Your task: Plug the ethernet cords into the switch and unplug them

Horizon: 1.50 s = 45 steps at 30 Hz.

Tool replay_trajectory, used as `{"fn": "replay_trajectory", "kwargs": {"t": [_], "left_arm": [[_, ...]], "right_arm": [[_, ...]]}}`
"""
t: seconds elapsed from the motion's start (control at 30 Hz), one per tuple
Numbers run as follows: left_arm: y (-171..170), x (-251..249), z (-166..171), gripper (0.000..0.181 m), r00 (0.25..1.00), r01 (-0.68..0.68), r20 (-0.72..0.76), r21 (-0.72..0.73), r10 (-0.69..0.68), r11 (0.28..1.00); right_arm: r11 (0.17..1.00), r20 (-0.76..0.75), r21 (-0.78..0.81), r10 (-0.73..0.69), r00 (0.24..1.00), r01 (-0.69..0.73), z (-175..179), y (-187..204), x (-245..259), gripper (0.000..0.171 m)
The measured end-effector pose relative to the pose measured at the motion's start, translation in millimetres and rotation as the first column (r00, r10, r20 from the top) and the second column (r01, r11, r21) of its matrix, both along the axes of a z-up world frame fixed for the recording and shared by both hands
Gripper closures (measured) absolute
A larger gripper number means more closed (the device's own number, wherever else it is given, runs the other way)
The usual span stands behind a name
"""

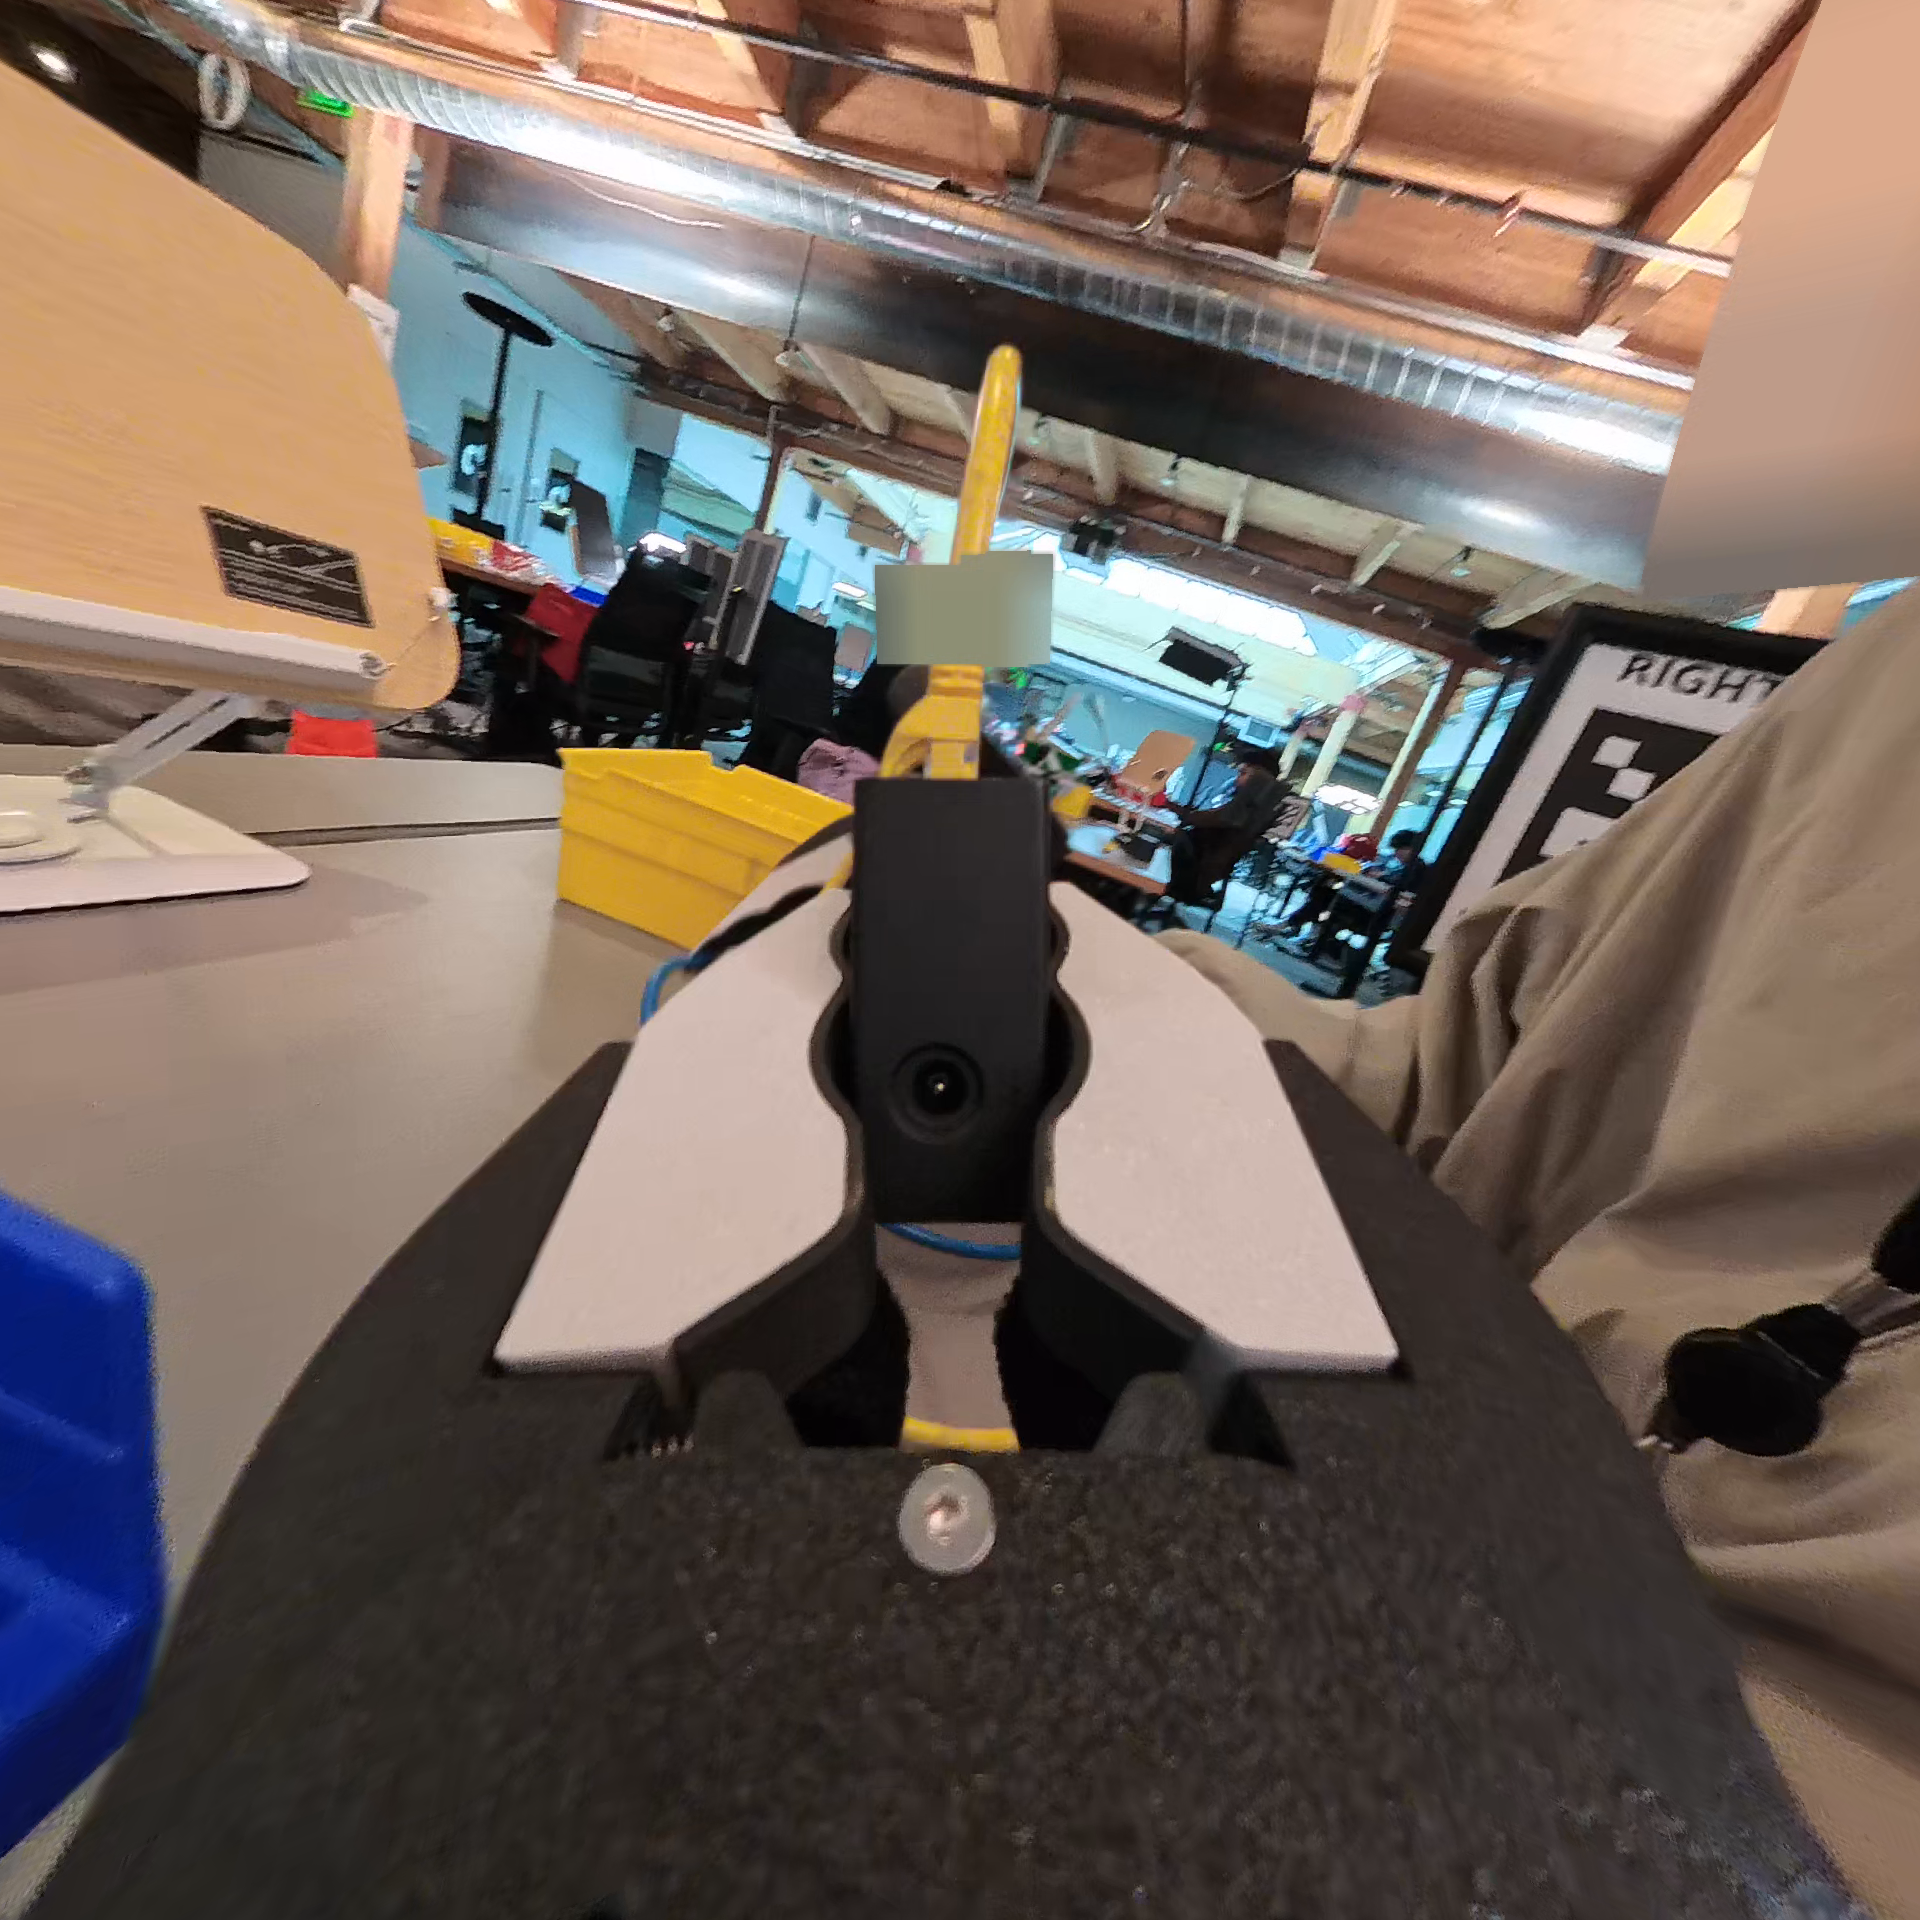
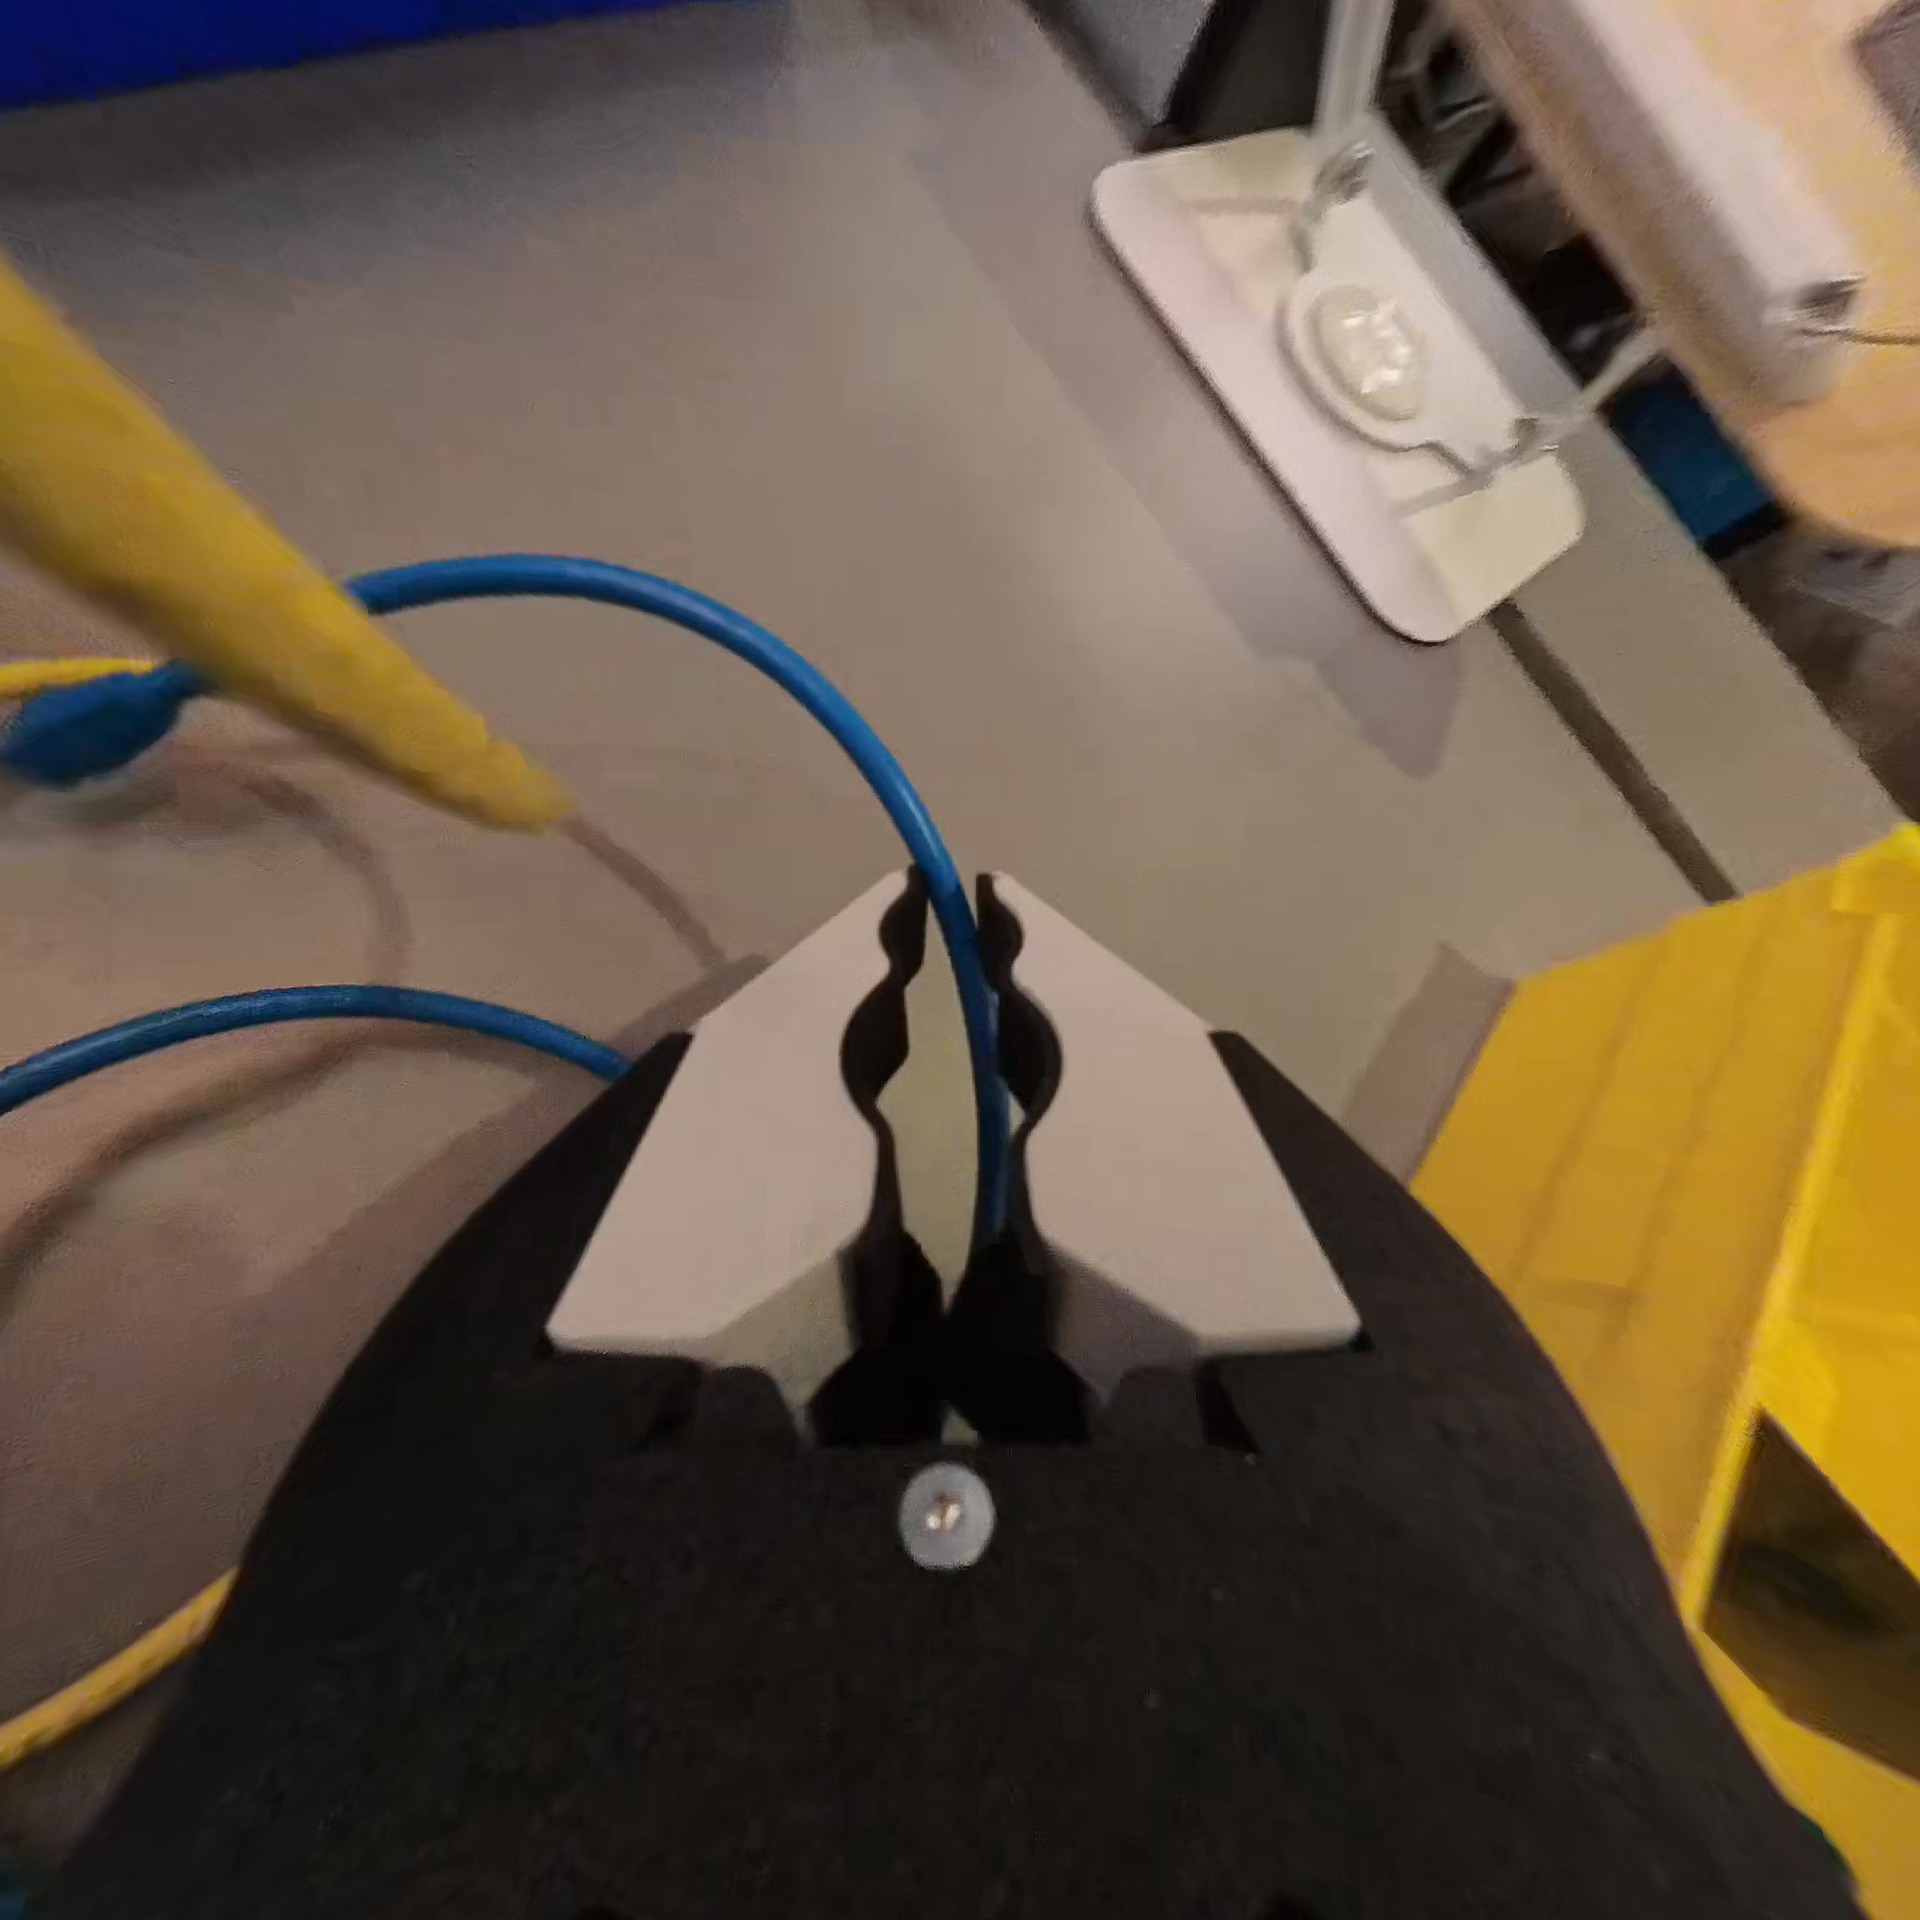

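My left gripper (image 1: 948,894) is shut on a small black switch (image 1: 948,987) and holds it upright above the grey table (image 1: 312,1039). A yellow ethernet cord (image 1: 987,468) is plugged into the switch's top end by its yellow connector (image 1: 940,727) and rises straight up. My right gripper (image 2: 948,883) is shut on a blue ethernet cord (image 2: 810,665), which runs between its fingers and arcs left to a blue connector (image 2: 83,727) lying on the table. A blurred length of the yellow cord (image 2: 260,603) crosses the upper left of the right wrist view. The blue cord also shows behind the switch (image 1: 665,977).
A yellow bin (image 1: 665,831) stands behind the switch and shows at the right (image 2: 1662,1247). A blue bin (image 1: 62,1507) is at the near left. A wooden stand (image 1: 156,416) on a white base (image 2: 1351,395) is at the back. A person's beige sleeve (image 1: 1662,1039) fills the right.
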State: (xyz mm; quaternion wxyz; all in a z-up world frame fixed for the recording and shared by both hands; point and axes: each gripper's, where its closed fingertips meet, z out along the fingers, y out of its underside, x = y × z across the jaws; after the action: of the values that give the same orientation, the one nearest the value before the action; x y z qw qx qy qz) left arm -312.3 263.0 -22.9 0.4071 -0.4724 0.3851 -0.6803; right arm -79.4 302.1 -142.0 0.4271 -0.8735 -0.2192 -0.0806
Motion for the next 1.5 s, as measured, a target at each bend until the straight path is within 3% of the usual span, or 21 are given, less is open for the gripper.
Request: {"fn": "replay_trajectory", "kwargs": {"t": [0.1,0.2,0.37,0.5,0.57,0.7,0.77,0.8,0.83,0.87,0.93,1.0,1.17,1.3,1.5], "left_arm": [[9,-3,-5,0.152,0.997,-0.071,-0.030,0.022,0.072,0.997],[24,-7,-6,0.152,0.986,-0.165,-0.029,0.017,0.166,0.986],[37,-11,-6,0.152,0.971,-0.239,-0.029,0.015,0.239,0.971],[32,-3,-9,0.152,0.974,-0.222,-0.038,0.013,0.223,0.975],[29,0,-9,0.152,0.977,-0.211,-0.034,0.002,0.211,0.977],[22,7,-11,0.152,0.981,-0.188,-0.046,0.014,0.189,0.982],[16,12,-12,0.152,0.985,-0.167,-0.047,0.014,0.168,0.986],[12,16,-13,0.152,0.987,-0.150,-0.048,0.009,0.151,0.989],[8,20,-14,0.152,0.990,-0.133,-0.050,0.006,0.133,0.991],[3,24,-16,0.152,0.992,-0.111,-0.052,0.005,0.111,0.994],[-9,34,-17,0.152,0.997,-0.061,-0.054,0.002,0.061,0.998],[-21,42,-16,0.152,0.999,-0.012,-0.043,-0.010,0.012,1.000],[-43,55,-11,0.152,0.998,0.065,-0.004,-0.041,-0.065,0.997],[-48,58,-13,0.152,0.997,0.069,-0.022,-0.021,-0.069,0.997],[-50,58,-16,0.152,0.996,0.075,-0.042,-0.003,-0.075,0.997]], "right_arm": [[0.969,-0.068,0.166,-0.173,0.983,0.182,49,-4,32,0.165],[0.921,-0.011,0.217,-0.330,0.944,0.325,73,-23,68,0.167],[0.925,0.192,0.007,-0.374,0.907,0.379,36,-54,77,0.165],[0.908,0.179,-0.117,-0.380,0.908,0.403,2,-61,72,0.160],[0.886,0.202,-0.152,-0.406,0.891,0.438,-7,-64,78,0.140],[0.915,0.068,-0.099,-0.386,0.920,0.391,18,-62,61,0.131],[0.973,-0.110,-0.065,-0.229,0.967,0.223,40,-57,20,0.130],[0.998,-0.261,-0.040,-0.062,0.963,0.053,54,-58,-20,0.130],[0.992,-0.422,0.007,0.118,0.899,-0.127,70,-64,-63,0.129],[0.962,-0.561,0.082,0.260,0.786,-0.260,89,-73,-100,0.125],[0.893,-0.719,0.246,0.429,0.547,-0.376,123,-83,-143,0.125],[0.858,-0.770,0.320,0.482,0.417,-0.402,134,-81,-161,0.127],[0.819,-0.783,0.421,0.545,0.300,-0.390,122,-65,-186,0.136],[0.805,-0.783,0.459,0.567,0.256,-0.377,122,-66,-193,0.150],[0.801,-0.796,0.462,0.564,0.221,-0.381,123,-69,-192,0.152]]}}
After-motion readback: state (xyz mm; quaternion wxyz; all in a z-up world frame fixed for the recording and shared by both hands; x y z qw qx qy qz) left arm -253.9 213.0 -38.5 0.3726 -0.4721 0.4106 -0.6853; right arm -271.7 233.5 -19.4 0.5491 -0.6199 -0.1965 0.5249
